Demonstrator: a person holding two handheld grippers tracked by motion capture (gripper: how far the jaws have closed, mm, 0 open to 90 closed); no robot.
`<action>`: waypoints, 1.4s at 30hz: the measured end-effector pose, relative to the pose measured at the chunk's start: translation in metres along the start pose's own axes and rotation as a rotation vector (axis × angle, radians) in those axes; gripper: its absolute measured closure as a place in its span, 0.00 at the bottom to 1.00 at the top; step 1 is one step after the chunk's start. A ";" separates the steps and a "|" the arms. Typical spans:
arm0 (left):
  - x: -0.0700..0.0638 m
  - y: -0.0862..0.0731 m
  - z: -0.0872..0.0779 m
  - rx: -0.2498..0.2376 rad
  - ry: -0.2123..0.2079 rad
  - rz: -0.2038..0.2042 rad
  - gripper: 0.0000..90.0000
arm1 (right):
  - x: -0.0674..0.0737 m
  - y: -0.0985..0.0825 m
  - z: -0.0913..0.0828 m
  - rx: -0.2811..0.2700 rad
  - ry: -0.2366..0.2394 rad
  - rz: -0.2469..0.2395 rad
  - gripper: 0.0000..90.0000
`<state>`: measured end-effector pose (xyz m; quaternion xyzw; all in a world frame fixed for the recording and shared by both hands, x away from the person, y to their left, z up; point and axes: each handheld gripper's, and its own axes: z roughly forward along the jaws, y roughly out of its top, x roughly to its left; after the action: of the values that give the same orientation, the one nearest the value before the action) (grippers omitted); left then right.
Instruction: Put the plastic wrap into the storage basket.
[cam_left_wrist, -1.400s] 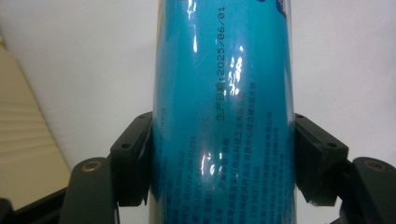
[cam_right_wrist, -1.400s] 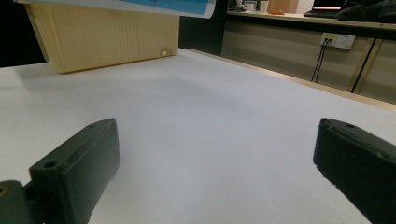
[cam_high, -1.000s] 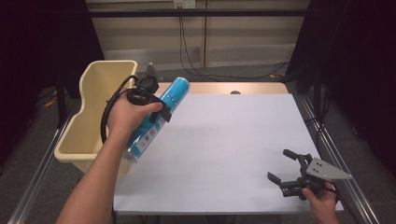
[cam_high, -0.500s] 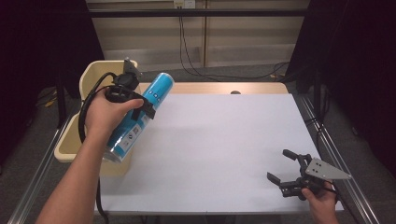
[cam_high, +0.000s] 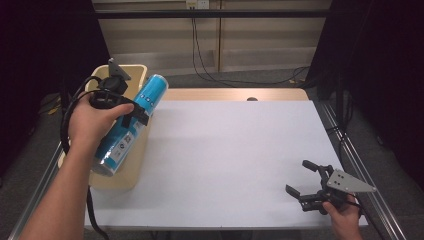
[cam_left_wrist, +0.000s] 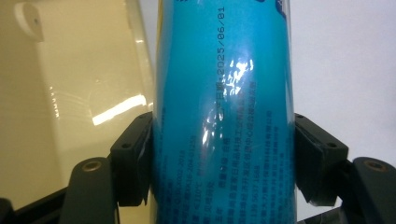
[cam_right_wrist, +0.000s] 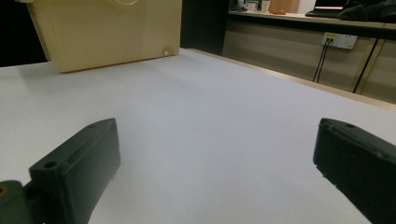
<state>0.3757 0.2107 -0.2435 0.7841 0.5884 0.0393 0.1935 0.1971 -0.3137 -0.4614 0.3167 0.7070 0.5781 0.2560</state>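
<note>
A tall blue can (cam_high: 131, 122) with printed text hangs tilted over the cream bin (cam_high: 119, 177) at the table's left edge. My left gripper (cam_high: 134, 116) is shut on the can's middle. In the left gripper view both black pads press the blue can (cam_left_wrist: 224, 116) from either side, with the cream bin wall (cam_left_wrist: 70, 93) behind it. My right gripper (cam_high: 302, 179) rests near the table's front right corner, jaws wide apart and nothing between them. The right gripper view looks across the white table (cam_right_wrist: 196, 107) toward the cream bin (cam_right_wrist: 107, 32).
The white table (cam_high: 235, 150) has a wooden strip along its far edge. A metal rail (cam_high: 350, 150) runs along the right side. Cables hang against the back wall (cam_high: 200, 45). A black cable (cam_high: 67, 120) loops from my left gripper.
My left hand has carried the blue can leftward and a little up, from over the table's left part to above the cream bin. The right gripper has stayed where it was.
</note>
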 end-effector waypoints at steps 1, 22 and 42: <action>0.002 -0.001 -0.001 0.001 0.003 -0.005 0.36 | 0.000 0.000 0.000 -0.002 -0.001 -0.003 0.00; 0.041 -0.020 -0.018 -0.043 0.047 -0.081 0.36 | 0.000 0.000 0.002 0.001 0.003 -0.007 0.00; 0.063 -0.038 0.003 -0.008 0.111 -0.120 0.36 | 0.000 -0.001 0.000 0.007 0.005 -0.007 0.00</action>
<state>0.3610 0.2775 -0.2704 0.7432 0.6439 0.0734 0.1660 0.1969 -0.3133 -0.4623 0.3138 0.7109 0.5754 0.2552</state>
